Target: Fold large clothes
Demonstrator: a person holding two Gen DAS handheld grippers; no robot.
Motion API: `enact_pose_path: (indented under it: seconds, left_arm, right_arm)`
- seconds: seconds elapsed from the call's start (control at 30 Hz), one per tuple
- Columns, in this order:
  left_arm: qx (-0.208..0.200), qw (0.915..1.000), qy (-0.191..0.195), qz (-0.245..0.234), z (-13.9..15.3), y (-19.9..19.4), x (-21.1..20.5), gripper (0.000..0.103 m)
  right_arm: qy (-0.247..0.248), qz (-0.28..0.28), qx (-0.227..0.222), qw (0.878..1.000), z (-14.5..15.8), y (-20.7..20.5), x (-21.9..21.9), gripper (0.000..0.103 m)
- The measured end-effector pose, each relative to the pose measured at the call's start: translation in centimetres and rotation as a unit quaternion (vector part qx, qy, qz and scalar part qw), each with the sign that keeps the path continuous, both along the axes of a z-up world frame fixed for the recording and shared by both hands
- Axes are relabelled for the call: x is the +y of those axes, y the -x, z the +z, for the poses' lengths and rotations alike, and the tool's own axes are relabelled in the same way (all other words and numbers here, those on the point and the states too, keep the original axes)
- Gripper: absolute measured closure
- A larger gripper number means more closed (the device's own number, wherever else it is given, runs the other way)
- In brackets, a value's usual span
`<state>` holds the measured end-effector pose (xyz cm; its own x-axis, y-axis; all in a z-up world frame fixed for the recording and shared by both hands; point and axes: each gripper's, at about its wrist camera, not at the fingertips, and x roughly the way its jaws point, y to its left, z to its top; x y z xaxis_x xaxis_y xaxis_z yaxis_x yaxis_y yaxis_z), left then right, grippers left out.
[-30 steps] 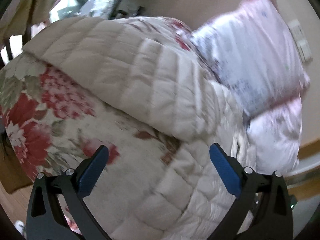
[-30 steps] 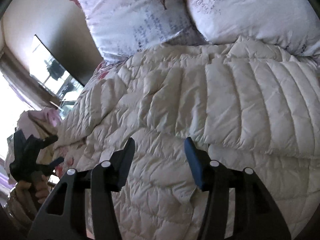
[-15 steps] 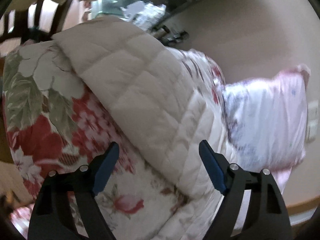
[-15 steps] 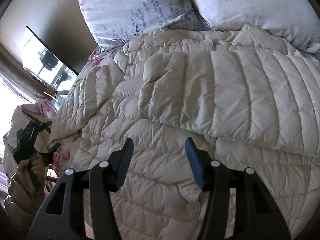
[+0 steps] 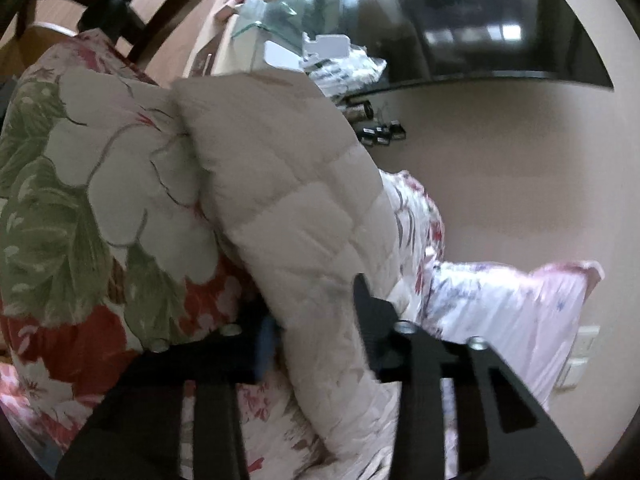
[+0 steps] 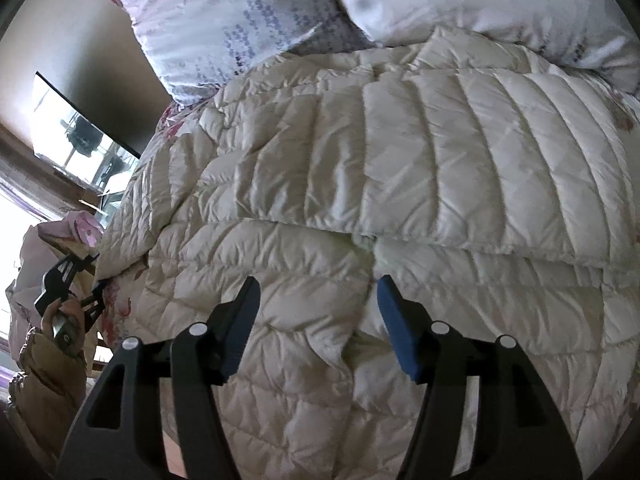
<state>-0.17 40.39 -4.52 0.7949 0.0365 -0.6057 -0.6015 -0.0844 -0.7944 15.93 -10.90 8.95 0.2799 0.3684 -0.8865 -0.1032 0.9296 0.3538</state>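
Note:
A cream quilted down coat (image 6: 400,168) lies spread over the bed, one panel folded across its middle. My right gripper (image 6: 316,292) hovers low over the coat's near part. Its jaws are opening, and the blue pads stand apart on either side of a raised ridge of fabric without pressing it. In the left wrist view a thick folded edge of the coat (image 5: 288,200) runs down between the fingers of my left gripper (image 5: 316,336). Its jaws are closing and pinch that edge. The right wrist view shows the left gripper (image 6: 68,292) small at the far left, in a hand with a tan sleeve.
A floral bedspread (image 5: 80,208) lies under the coat. Two pale printed pillows (image 6: 248,32) (image 6: 480,8) rest at the head of the bed. A dark screen (image 5: 500,20) hangs on the beige wall. A dark wooden chair (image 5: 120,12) stands beyond the bed corner.
The left gripper rolled, moved in along the coat's folded edge and narrowed its jaws from wide open onto it. The right gripper's jaws widened a little and it shifted slightly over the coat.

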Motion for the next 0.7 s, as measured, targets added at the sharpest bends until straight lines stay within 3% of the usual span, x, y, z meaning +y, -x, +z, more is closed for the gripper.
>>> enact_pose_path:
  seconds: [0.13, 0.23, 0.37, 0.47, 0.53, 0.7]
  left_arm:
    - [-0.013, 0.9992, -0.035, -0.010, 2.2, -0.5, 0.4, 0.093]
    - [-0.044, 0.9945, -0.085, -0.043, 5.4, -1.8, -0.5, 0.095]
    - [-0.102, 0.9800, -0.130, -0.111, 9.9, -4.5, -3.1, 0.095]
    - [-0.144, 0.9582, -0.167, -0.182, 13.4, -7.2, -6.4, 0.095]
    - [-0.169, 0.9371, -0.192, -0.237, 15.6, -9.1, -9.6, 0.095]
    - [-0.194, 0.8954, -0.222, -0.334, 18.1, -12.8, -16.3, 0.095]
  right_arm:
    - [-0.004, -0.012, -0.005, 1.000, 0.2, 0.2, -1.1, 0.041]
    - [-0.006, -0.024, -0.009, 1.000, 0.1, 0.3, -1.8, 0.041]
    - [-0.011, -0.039, -0.006, 0.999, -0.1, 0.3, -2.7, 0.041]
    - [-0.014, -0.043, -0.008, 0.999, 0.0, 0.3, -3.1, 0.041]
    - [-0.016, -0.047, -0.010, 0.999, 0.1, 0.4, -3.5, 0.041]
    - [-0.018, -0.064, -0.013, 0.998, 0.3, 0.6, -5.0, 0.041]
